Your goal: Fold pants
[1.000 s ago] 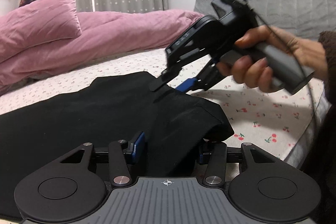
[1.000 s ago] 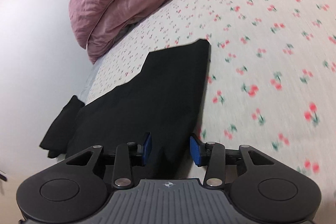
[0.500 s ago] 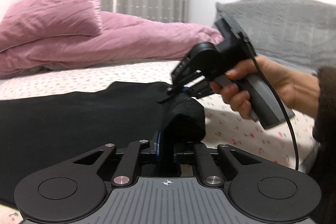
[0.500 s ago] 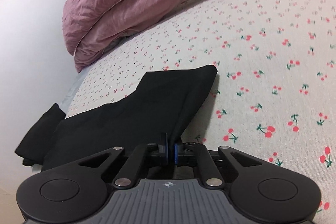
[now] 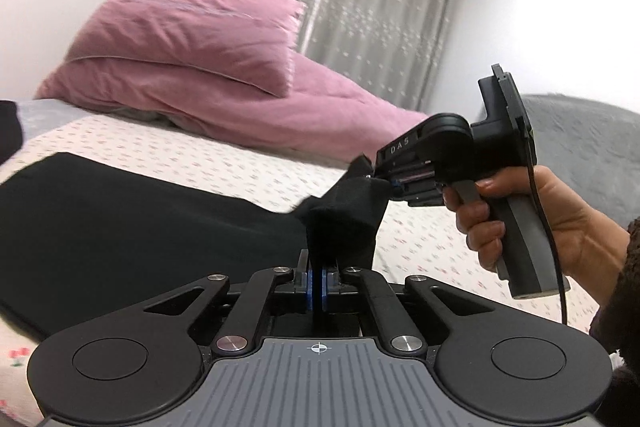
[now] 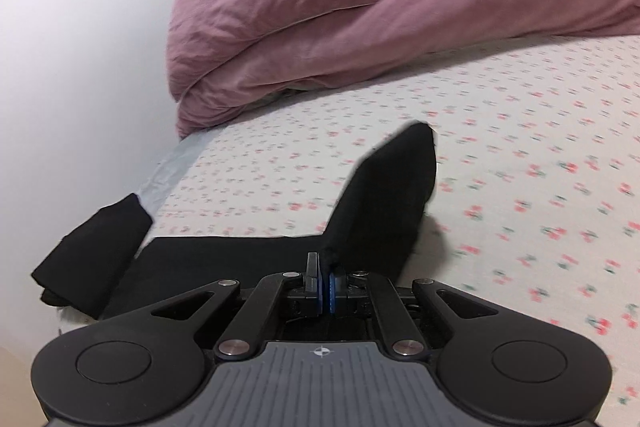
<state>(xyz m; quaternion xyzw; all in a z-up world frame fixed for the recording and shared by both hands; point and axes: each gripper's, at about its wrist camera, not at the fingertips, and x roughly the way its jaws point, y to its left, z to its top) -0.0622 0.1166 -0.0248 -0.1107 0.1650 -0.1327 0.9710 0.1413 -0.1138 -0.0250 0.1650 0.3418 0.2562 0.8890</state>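
The bed [image 6: 520, 131], in cherry-print sheets, carries black pants [image 5: 120, 211] at lower left, a pink pillow [image 5: 192, 35] on a pink duvet [image 6: 440, 7] across the top.

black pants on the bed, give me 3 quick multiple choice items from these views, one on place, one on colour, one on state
1. Where do the black pants mostly lie?
A. on the cherry-print sheet
B. on the pink pillow
C. on the floor

2. What colour are the pads on the left gripper fingers?
A. red
B. blue
C. green

3. What state is the right gripper in?
A. wide open above the bed
B. shut on nothing
C. shut on the pants' edge

Answers:
1. A, the fabric spreads flat over the sheet, apart from the pillow.
2. B, blue pads show where the fingers pinch the cloth.
3. C, black fabric rises from between its closed fingers.
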